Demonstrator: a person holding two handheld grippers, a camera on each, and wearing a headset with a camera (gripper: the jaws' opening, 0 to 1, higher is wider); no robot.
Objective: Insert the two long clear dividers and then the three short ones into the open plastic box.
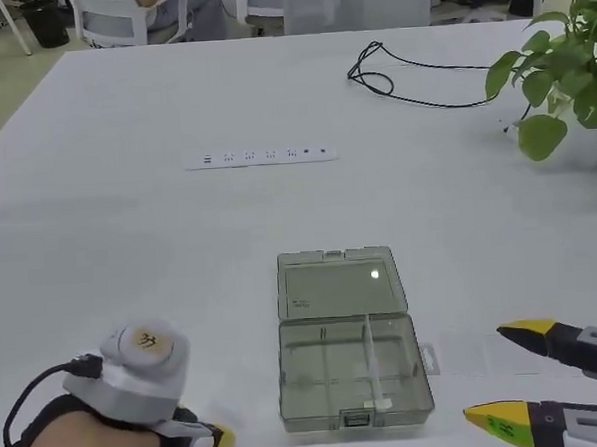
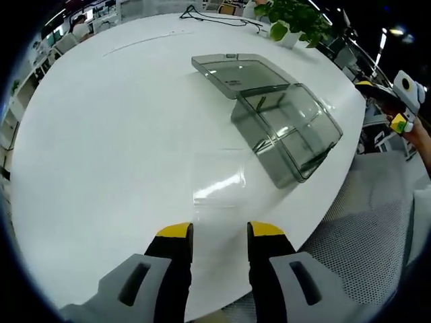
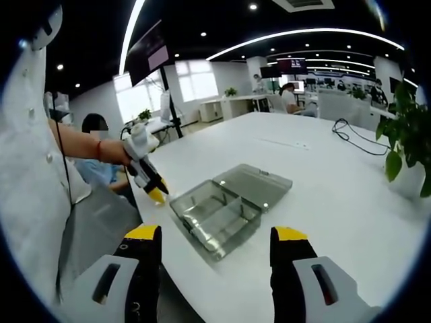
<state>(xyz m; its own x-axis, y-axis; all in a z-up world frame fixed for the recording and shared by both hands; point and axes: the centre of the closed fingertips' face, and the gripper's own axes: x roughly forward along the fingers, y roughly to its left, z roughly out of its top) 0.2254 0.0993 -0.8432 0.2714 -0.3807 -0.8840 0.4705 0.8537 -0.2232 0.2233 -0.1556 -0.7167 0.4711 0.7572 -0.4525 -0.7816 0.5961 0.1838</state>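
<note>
Open plastic box [image 1: 354,371] sits near the front edge of the white bench [image 1: 129,242], lid flat behind it, with a clear divider [image 1: 370,352] upright inside. Left hand-held gripper [image 2: 217,232]: jaws apart, empty, just short of flat clear pieces [image 2: 219,180]. Right hand-held gripper [image 3: 217,234]: jaws apart, empty, near the box.

White worktop [image 1: 128,222]. Open plastic box [image 1: 353,371] near front edge, lid [image 1: 339,284] laid flat toward 12 o'clock. Power strip [image 1: 260,156] at 12 o'clock from box, well apart. Black cable [image 1: 391,78] looped at 1 o'clock. Potted plant [image 1: 560,60] at 2 o'clock. Clear divider [image 2: 217,180] flat near box.
</note>
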